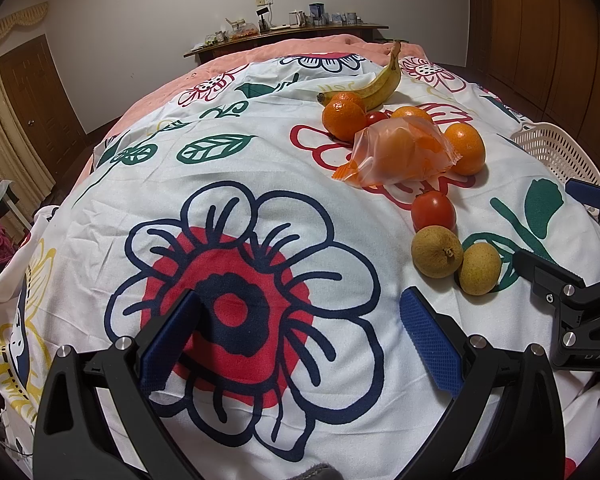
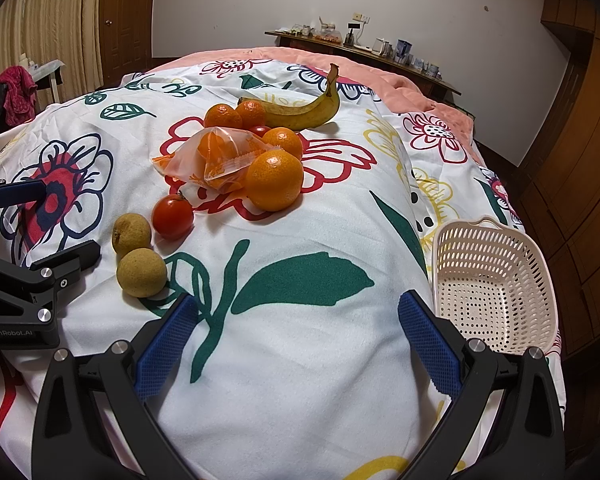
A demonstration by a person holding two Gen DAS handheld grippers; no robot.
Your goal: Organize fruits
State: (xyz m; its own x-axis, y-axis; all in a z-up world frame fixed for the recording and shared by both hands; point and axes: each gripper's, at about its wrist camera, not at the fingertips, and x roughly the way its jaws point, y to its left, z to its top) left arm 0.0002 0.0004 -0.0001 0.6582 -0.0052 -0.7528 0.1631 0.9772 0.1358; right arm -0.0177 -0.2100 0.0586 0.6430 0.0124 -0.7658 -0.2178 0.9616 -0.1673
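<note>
Fruit lies in a loose group on the flowered bedspread (image 2: 300, 360). A banana (image 1: 374, 88) (image 2: 300, 114) is farthest back, with several oranges (image 1: 343, 120) (image 2: 274, 180) in front of it. A clear bag of orange pieces (image 1: 400, 152) (image 2: 216, 156) rests among them. Nearer are a red tomato (image 1: 434, 210) (image 2: 173, 216) and two brown-yellow round fruits (image 1: 437, 252) (image 2: 142, 272). My left gripper (image 1: 300, 312) (image 2: 48, 222) stands open and empty, left of the fruit. My right gripper (image 2: 300, 308) (image 1: 568, 232) is open and empty too, between the fruit and a cream plastic basket (image 2: 492, 280) (image 1: 556, 152).
The basket holds nothing and lies tilted near the bed's right edge. A pink blanket (image 2: 420, 84) covers the far end of the bed. Behind it a wooden shelf (image 2: 360, 50) carries small items. Wooden cabinets (image 2: 580, 160) line the right wall.
</note>
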